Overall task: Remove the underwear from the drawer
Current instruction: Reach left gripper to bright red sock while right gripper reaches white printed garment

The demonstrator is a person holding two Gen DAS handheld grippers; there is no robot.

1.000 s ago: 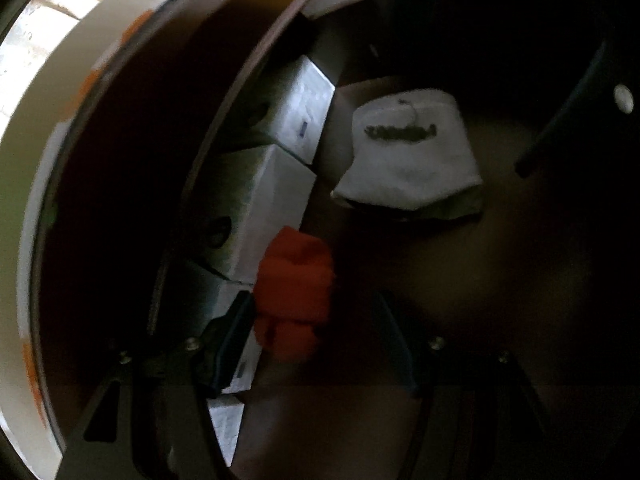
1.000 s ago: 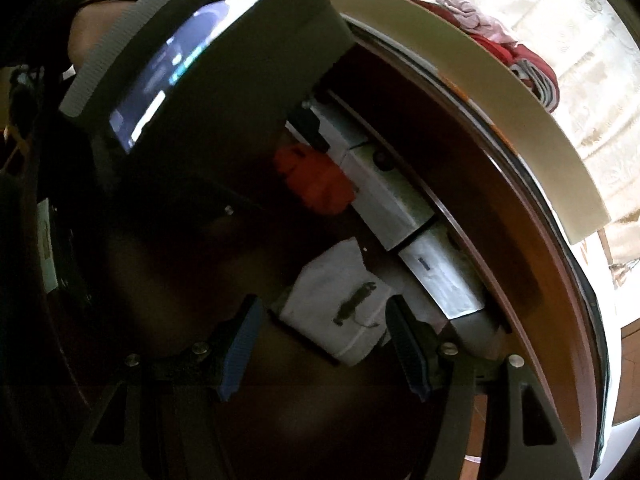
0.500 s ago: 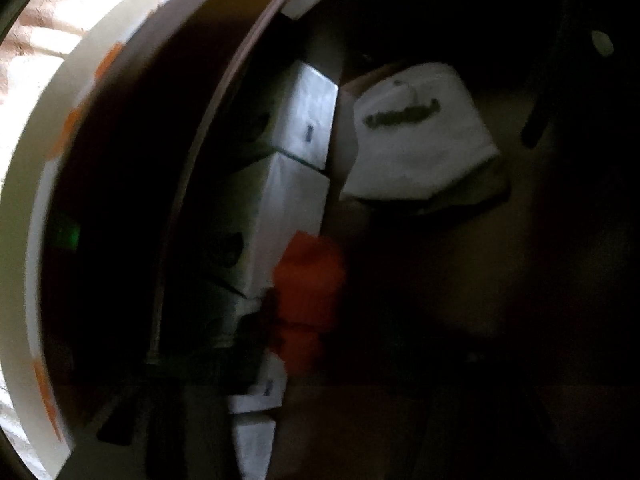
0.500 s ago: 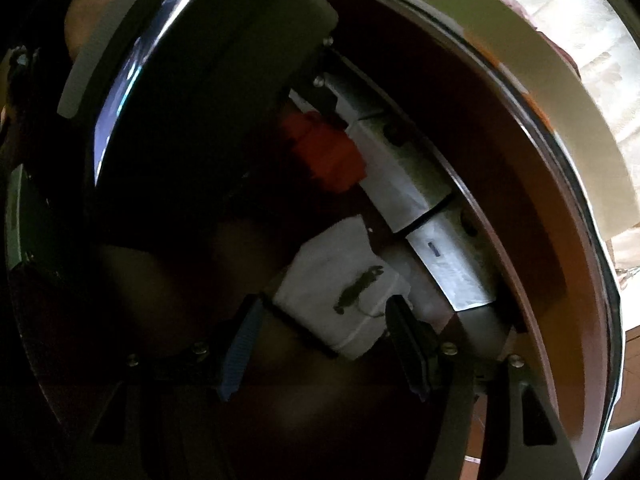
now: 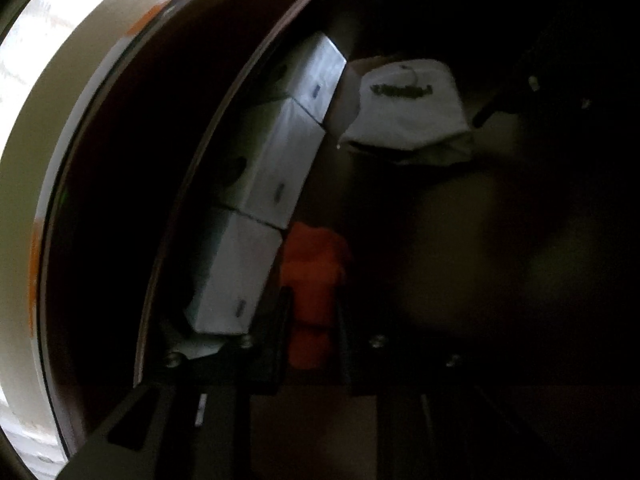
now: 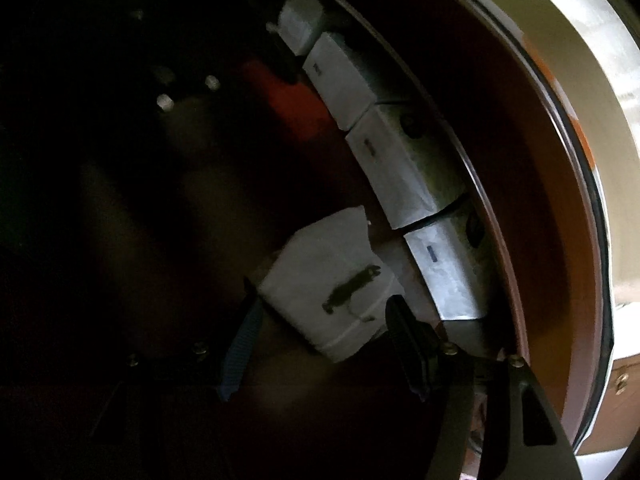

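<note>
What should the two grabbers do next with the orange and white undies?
Probably lift the left gripper: its jaws have just closed on the orange folded underwear. The open right gripper straddles the white folded underwear, so closing comes after.

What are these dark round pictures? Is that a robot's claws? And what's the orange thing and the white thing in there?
No robot here: a person holds a grabbing tool in each hand, and each tool has a small camera looking along its two fingers. That wide lens makes everything look round.

Both cameras look down into an open wooden drawer. A row of white boxes lies along its side.

In the left-hand picture, the left gripper has just been closing its jaws, and now they squeeze the orange underwear.

In the right-hand picture, the right gripper has its jaws open, one on each side of the folded white underwear, not squeezing it. The orange piece shows further back there.
</note>
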